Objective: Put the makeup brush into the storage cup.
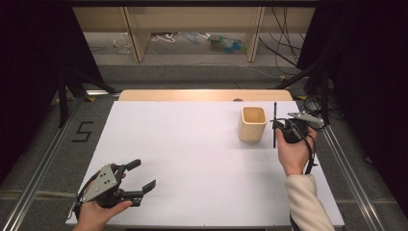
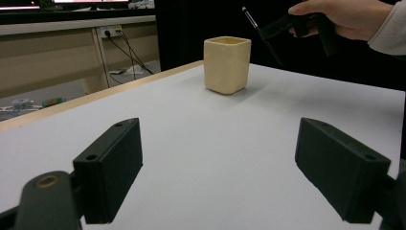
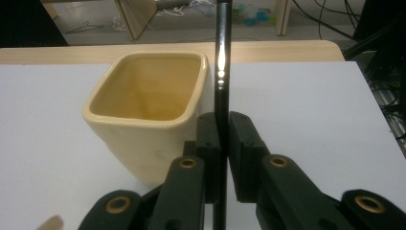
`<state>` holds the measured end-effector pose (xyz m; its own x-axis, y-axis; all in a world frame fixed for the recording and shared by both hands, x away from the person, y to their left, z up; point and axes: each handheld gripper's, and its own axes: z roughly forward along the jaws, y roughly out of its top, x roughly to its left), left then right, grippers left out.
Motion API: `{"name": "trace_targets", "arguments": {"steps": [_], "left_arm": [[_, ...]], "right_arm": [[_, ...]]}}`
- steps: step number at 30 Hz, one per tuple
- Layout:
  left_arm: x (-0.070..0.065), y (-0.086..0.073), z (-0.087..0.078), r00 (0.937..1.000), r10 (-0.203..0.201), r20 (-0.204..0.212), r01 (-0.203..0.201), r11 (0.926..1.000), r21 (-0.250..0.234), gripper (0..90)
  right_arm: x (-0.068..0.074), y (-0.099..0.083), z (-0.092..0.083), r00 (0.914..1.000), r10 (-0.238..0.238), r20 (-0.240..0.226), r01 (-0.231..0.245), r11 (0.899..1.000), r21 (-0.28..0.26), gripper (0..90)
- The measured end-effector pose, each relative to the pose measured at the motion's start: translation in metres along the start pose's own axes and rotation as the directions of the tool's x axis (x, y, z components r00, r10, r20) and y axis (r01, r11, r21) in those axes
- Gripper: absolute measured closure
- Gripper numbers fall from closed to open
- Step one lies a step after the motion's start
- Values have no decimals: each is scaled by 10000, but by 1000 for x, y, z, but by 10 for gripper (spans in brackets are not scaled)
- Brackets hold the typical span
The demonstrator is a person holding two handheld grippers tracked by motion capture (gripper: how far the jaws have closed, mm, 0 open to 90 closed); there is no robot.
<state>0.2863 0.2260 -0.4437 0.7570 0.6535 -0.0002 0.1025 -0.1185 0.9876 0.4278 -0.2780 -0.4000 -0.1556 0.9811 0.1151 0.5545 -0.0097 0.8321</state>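
Nearest the person, at the front left corner of the white tabletop (image 1: 192,159), the left tool (image 1: 142,178) is held low in the left hand (image 1: 96,211), its two black jaws spread wide with nothing between them; in the left gripper view the same jaws stand apart over bare white surface. Farther back on the right side, the right hand (image 1: 293,154), in a cream sleeve (image 1: 305,199), holds the right tool (image 1: 276,124) above the tabletop. Its jaws are clamped on a thin black pen (image 1: 274,124), which stands nearly upright; the right gripper view shows the pen (image 3: 221,72) pinched between the two pads and rising past them. Just to the left of the pen sits a cream square-mouthed cup (image 1: 252,123), upright on the tabletop, with nothing visible inside it. Beyond the tabletop's wooden far edge lie a grey floor, cables (image 1: 284,43) and wooden furniture legs (image 1: 137,36).
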Motion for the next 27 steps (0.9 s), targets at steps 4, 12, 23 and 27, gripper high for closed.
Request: {"name": "trace_targets", "arguments": {"steps": [4,12,23,27], "left_arm": [[0,0,0,10000,2,3,-2,10000,-4,163],[0,0,0,10000,10,1,-10,10000,-7,164],[0,1,-1,10000,59,-75,-58,9999,120,164],[0,0,0,10000,39,-44,-39,10000,32,164]], "right_arm": [[1,1,-1,9999,19,117,-19,10000,-12,841],[4,4,-1,10000,38,54,-37,9998,-181,841],[6,7,-1,9999,-108,29,109,9995,-286,841],[7,8,1,10000,-41,-87,36,9986,-527,841]]}}
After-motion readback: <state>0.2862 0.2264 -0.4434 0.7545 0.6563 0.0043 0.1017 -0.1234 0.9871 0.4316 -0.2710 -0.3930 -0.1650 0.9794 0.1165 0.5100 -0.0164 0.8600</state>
